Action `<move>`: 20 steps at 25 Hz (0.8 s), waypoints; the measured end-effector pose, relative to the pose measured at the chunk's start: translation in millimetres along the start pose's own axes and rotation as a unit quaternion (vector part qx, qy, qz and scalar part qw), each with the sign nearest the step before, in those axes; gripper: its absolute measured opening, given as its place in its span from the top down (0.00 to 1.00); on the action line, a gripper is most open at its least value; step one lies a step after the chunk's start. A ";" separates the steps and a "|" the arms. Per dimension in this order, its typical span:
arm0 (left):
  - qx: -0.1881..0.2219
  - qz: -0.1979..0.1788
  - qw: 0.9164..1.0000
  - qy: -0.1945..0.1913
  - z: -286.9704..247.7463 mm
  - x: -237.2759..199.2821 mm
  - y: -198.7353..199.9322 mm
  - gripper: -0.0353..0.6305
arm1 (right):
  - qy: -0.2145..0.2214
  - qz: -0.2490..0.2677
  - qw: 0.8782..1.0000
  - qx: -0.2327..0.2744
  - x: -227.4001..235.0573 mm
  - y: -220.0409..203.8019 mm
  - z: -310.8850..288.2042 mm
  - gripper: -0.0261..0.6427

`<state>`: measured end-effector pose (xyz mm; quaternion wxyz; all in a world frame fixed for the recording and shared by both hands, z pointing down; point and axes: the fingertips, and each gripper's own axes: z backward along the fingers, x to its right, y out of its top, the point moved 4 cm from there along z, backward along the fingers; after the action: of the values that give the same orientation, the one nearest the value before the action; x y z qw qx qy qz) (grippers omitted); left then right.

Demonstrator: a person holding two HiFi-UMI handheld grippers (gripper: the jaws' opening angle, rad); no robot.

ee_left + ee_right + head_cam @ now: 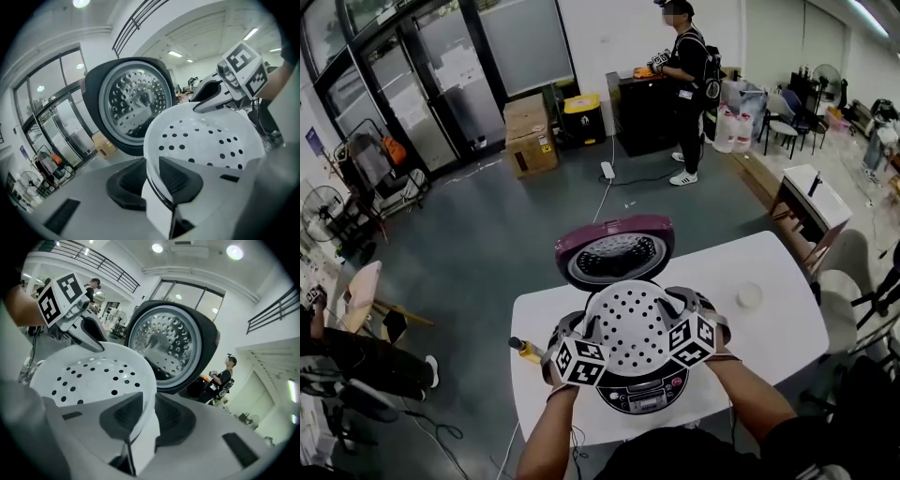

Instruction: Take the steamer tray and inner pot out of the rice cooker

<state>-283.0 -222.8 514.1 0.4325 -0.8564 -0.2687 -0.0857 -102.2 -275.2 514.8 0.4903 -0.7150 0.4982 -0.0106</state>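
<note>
Steamer tray pinched: L gripper; R gripper

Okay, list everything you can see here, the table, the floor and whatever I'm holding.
tray: one, white with holes, held over the rice cooker
rice cooker: one, dark with a maroon lid, open, on the table
table: one, white, right in front of you
round thing: one, small, white, on the table right of the cooker
yellow-handled thing: one, at the table's left edge
boxes: two, brown cardboard, stacked on the floor by the glass doors
bystander: one, in black, standing at the far dark counter
left gripper: one, grey, shut on the tray's left rim
right gripper: one, grey, shut on the tray's right rim
</note>
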 end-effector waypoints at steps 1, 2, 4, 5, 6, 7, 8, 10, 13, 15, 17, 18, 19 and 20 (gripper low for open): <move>0.005 -0.005 1.000 -0.002 6.0 0.1 5.6 0.82 | -0.006 -0.001 1.000 0.001 2.2 2.6 7.6 0.84; 0.011 -0.010 1.000 -0.004 11.6 0.9 11.9 0.82 | -0.013 -0.002 1.000 0.002 5.1 4.3 15.4 0.84; 0.023 -0.020 1.000 -0.007 19.3 6.6 26.4 0.82 | -0.025 -0.006 1.000 0.004 13.2 2.1 30.6 0.84; 0.028 -0.023 0.999 -0.009 20.7 12.1 34.0 0.82 | -0.030 -0.009 0.999 0.004 18.1 -2.4 38.0 0.84; 0.032 -0.026 0.999 -0.011 20.3 19.8 41.3 0.82 | -0.036 -0.013 0.999 0.004 23.2 -9.0 45.4 0.84; 0.034 -0.028 0.999 -0.014 18.7 28.8 48.5 0.82 | -0.042 -0.016 0.999 0.003 28.8 -17.1 52.6 0.84; 0.036 -0.030 0.999 -0.017 16.6 38.6 55.1 0.82 | -0.048 -0.018 0.999 0.001 34.4 -25.8 59.2 0.84; 0.038 -0.030 0.999 -0.023 12.1 58.7 67.0 0.82 | -0.053 -0.024 0.998 -0.003 45.9 -44.0 70.7 0.84; 0.039 -0.027 0.998 -0.034 2.6 94.0 91.3 0.83 | -0.047 -0.051 0.998 -0.004 70.2 -76.2 91.3 0.85; 0.039 -0.027 0.998 -0.044 -5.2 121.7 109.7 0.83 | -0.046 -0.061 0.997 -0.009 87.3 -102.1 106.9 0.85; 0.040 -0.028 0.997 -0.052 -14.8 152.0 126.3 0.83 | -0.049 -0.063 0.997 -0.018 103.1 -131.8 120.5 0.85; 0.042 -0.027 0.997 -0.055 -19.8 166.8 133.6 0.83 | -0.051 -0.064 0.996 -0.022 110.4 -146.5 126.9 0.85; 0.044 -0.026 0.997 -0.059 -24.6 180.8 140.7 0.83 | -0.054 -0.065 0.996 -0.026 117.7 -160.0 133.0 0.85; 0.045 -0.026 0.997 -0.062 -29.8 193.9 147.9 0.83 | -0.057 -0.067 0.996 -0.030 125.3 -172.5 138.8 0.85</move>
<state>-38.4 -242.6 503.1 0.4509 -0.8323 -0.3209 -0.0313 152.0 -266.0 506.3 0.4941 -0.7609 0.4203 0.0120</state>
